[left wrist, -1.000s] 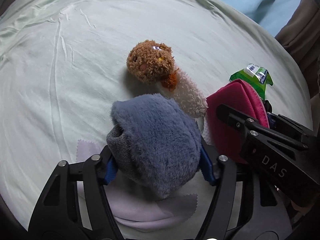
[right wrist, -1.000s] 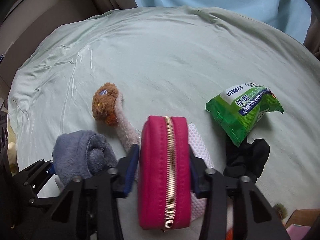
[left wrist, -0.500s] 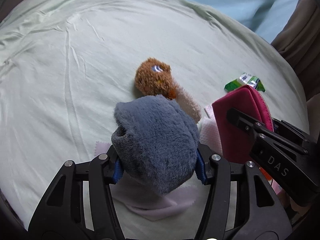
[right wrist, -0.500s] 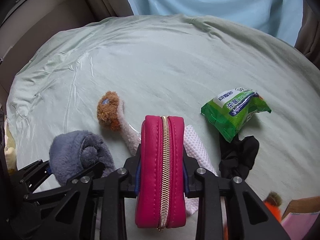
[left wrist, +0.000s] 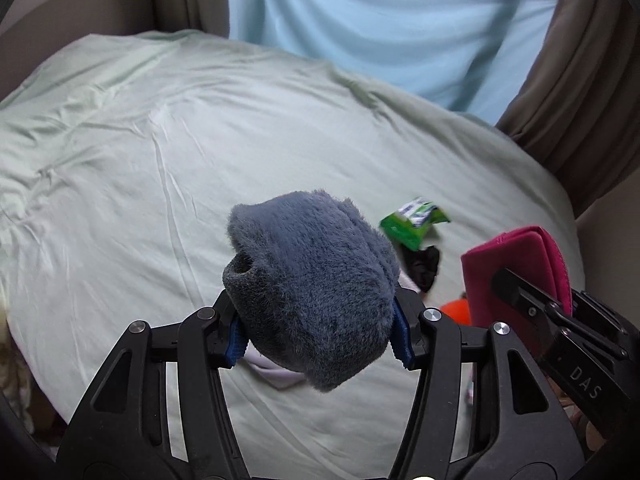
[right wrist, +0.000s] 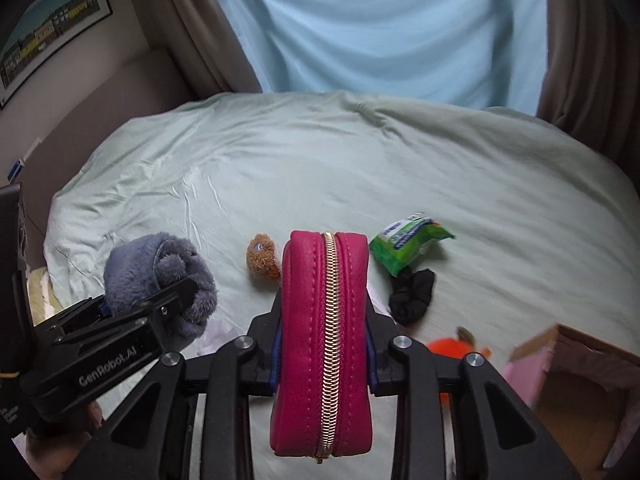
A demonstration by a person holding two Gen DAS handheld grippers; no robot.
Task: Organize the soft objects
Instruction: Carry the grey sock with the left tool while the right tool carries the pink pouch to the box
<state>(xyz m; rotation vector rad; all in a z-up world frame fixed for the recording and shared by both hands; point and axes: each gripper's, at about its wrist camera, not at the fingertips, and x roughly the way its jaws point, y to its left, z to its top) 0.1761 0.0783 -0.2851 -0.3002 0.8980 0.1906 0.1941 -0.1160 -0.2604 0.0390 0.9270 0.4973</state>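
Pink zip pouch (right wrist: 324, 344) (zipper up) clamped in right gripper (right wrist: 325, 354) above bed (right wrist: 320, 168)

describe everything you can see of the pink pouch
The pink pouch is a rounded, padded case that looks like stitched leather or faux leather, with a gold zip running down the middle of its upward-facing edge; the zip is closed. It stands on edge, lengthwise between the fingers of the right gripper, whose blue pads press on both flat sides, and it is held up off the green bedsheet. Nothing else touches it. From the left wrist view it shows as a pink slab beside the gray plush.
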